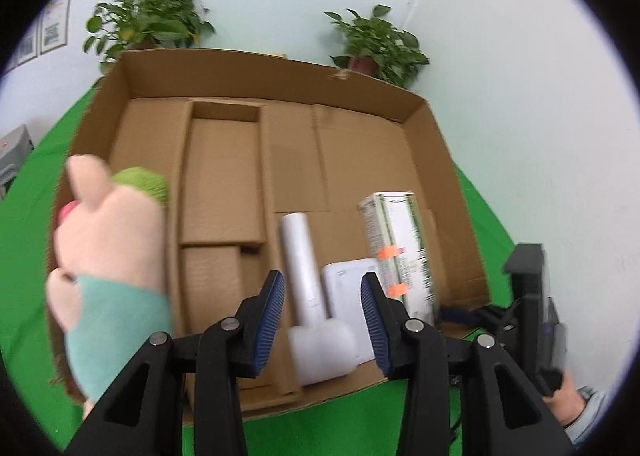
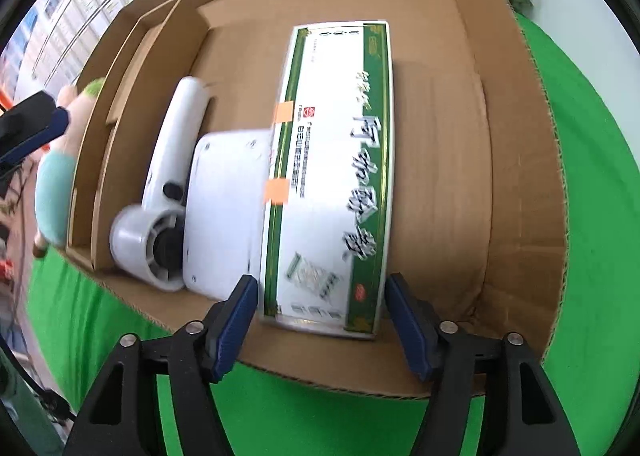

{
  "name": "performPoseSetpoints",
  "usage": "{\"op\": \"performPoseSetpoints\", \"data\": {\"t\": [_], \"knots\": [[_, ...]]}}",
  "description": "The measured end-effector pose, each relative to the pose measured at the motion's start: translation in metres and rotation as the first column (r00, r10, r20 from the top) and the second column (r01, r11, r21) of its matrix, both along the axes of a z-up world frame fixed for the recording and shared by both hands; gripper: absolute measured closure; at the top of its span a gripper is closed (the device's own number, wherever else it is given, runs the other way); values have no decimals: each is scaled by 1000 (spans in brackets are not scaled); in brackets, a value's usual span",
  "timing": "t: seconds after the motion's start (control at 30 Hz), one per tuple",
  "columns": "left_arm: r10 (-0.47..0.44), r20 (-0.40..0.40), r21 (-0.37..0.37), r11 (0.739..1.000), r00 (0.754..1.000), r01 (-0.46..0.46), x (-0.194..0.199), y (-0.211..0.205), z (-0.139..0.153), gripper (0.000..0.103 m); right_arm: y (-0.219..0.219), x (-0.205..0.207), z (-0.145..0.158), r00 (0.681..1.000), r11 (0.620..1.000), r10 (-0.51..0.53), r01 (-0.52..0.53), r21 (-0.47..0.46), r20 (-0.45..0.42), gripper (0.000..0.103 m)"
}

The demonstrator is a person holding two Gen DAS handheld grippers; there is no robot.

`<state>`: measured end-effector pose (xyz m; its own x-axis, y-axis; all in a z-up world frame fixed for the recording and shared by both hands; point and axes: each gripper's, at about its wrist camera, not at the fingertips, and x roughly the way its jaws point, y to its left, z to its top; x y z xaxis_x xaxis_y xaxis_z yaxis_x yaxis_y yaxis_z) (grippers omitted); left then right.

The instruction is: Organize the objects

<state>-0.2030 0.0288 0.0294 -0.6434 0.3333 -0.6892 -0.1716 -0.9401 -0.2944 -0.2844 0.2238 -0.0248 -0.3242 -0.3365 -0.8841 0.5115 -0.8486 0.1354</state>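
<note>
With both grippers' fingers (image 1: 276, 316) apart, the plush toy (image 1: 108, 256) leaning on the cardboard box (image 1: 440, 160) edge could topple out.

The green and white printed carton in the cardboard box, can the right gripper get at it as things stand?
Probably yes. The right gripper is open, its jaws spread either side of the green and white printed carton's near end, with nothing between. The white flat device sits against one side.

Box floor (image 1: 224, 180) ahead of me open; plush toy (image 1: 108, 252) blocks left, white handheld device (image 1: 308, 296) and carton (image 1: 400, 248) crowd right.
</note>
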Motion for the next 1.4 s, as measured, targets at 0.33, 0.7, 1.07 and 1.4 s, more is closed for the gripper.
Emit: {"op": "performPoseSetpoints", "data": {"t": [0.33,0.7,1.07,1.4], "knots": [[130,-72,-119,983,989,-138,9,-38,-18,64,3,7,9,999,997,-45,43,-58,-28,39],[222,-307,-259,916,926,-305,57,-24,-36,22,38,62,42,891,981,-190,161,-105,-412,1],[262,-372,-308,870,891,-384,58,-9,-62,19,1,110,10,830,979,-187,111,-173,-525,0],[252,-369,-363,847,895,-388,54,1,-71,0,-19,96,-16,843,979,-202,151,-140,-499,0]]}}
